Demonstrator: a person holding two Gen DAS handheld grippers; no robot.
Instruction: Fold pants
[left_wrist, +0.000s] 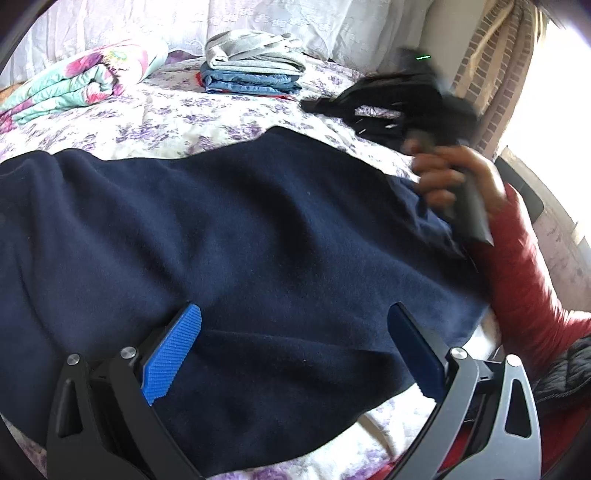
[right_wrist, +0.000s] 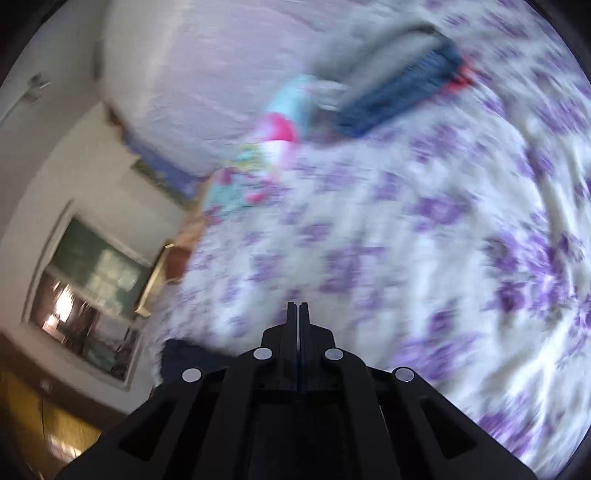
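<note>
Navy pants (left_wrist: 236, 236) spread flat across bed (left_wrist: 166, 122), covering most of left wrist view; fleece-like surface, soft wrinkles, one edge running along near side of floral purple-on-white bedspread.

Left tool (left_wrist: 293, 347) low over pants, jaws wide apart, nothing between them. Blue textured pads (left_wrist: 173, 352) visible on inner faces; both fingertips just above or touching fabric, cannot tell which.

Right tool (right_wrist: 298, 306) with jaws pressed together, no gap visible, no fabric seen between tips. Right wrist view heavily motion-blurred; pointing across bare bedspread toward far side. Small patch of navy fabric visible at lower left of that view, beside tool body, apart from tips.

Right hand (left_wrist: 454, 177) seen from left wrist view, blurred, gripping dark handle above right-hand edge of pants; red sleeve (left_wrist: 524, 266) behind it.

Stack of folded clothes (left_wrist: 255, 66) at far side of bed: grey on top, blue denim under, red edge at bottom. Rolled floral blanket (left_wrist: 77, 81) to left of stack. Black garment (left_wrist: 388, 107) lying on bed right of stack, well apart from pants.
</note>
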